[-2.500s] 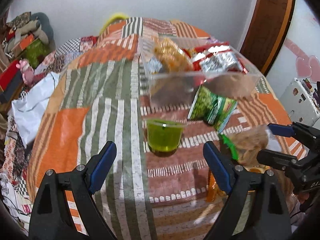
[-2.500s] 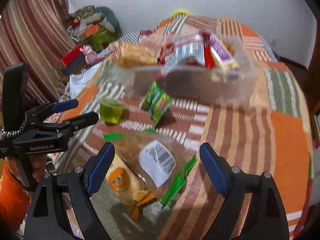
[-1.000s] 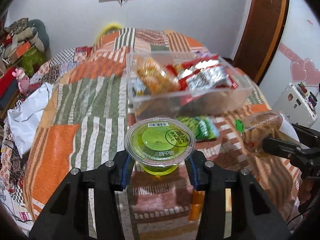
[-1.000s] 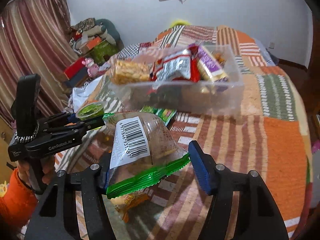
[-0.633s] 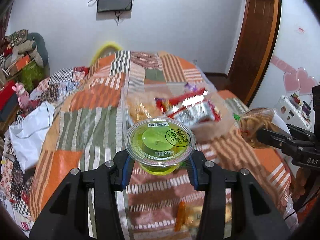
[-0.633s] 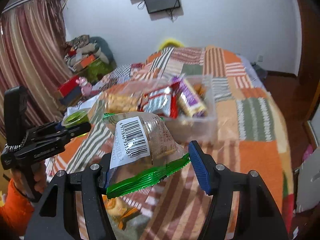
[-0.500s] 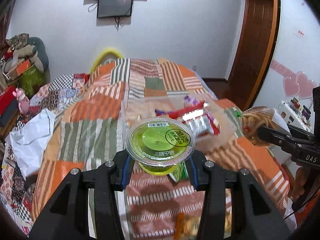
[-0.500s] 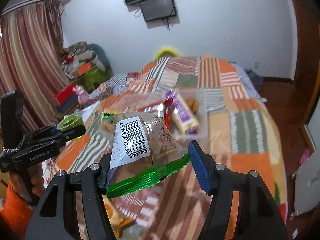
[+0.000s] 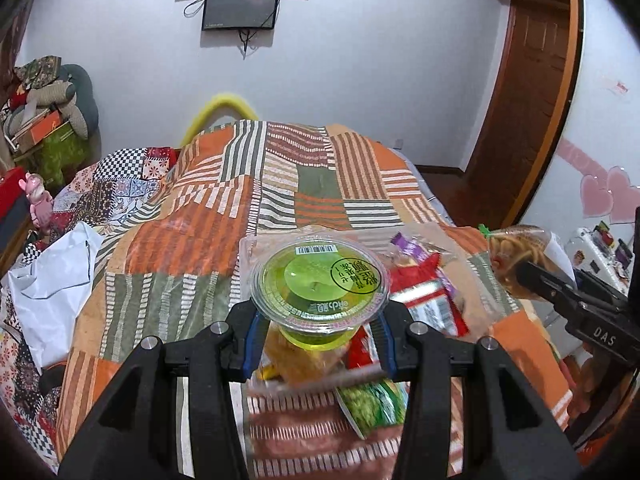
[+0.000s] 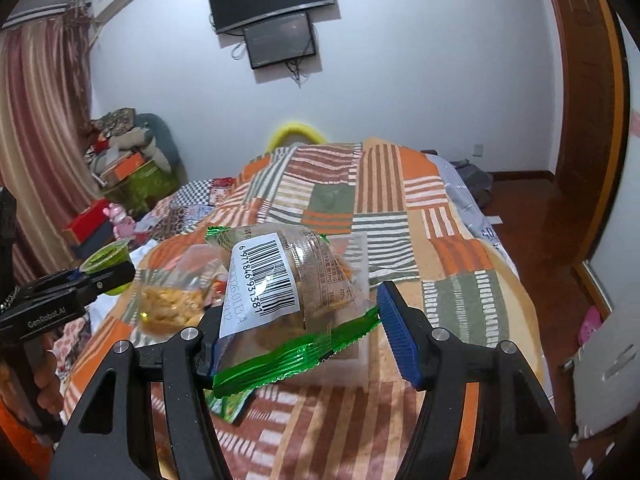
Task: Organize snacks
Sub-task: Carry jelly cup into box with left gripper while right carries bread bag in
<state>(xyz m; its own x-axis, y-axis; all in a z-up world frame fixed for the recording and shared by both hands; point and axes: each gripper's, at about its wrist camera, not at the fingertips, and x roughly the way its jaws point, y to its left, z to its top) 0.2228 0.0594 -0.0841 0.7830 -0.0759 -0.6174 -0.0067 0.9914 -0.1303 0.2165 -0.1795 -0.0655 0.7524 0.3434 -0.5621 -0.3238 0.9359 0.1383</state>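
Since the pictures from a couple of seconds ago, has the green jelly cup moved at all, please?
Yes. The green jelly cup has left the patchwork bedspread; the left gripper, shut on it, now holds it raised over the clear snack bin.

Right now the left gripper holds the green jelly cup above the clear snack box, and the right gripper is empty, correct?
Not quite. The right gripper is not empty: the right wrist view shows it clamping a clear snack bag with a barcode label and green edge. The rest stands: the left gripper holds the green jelly cup above the clear snack box.
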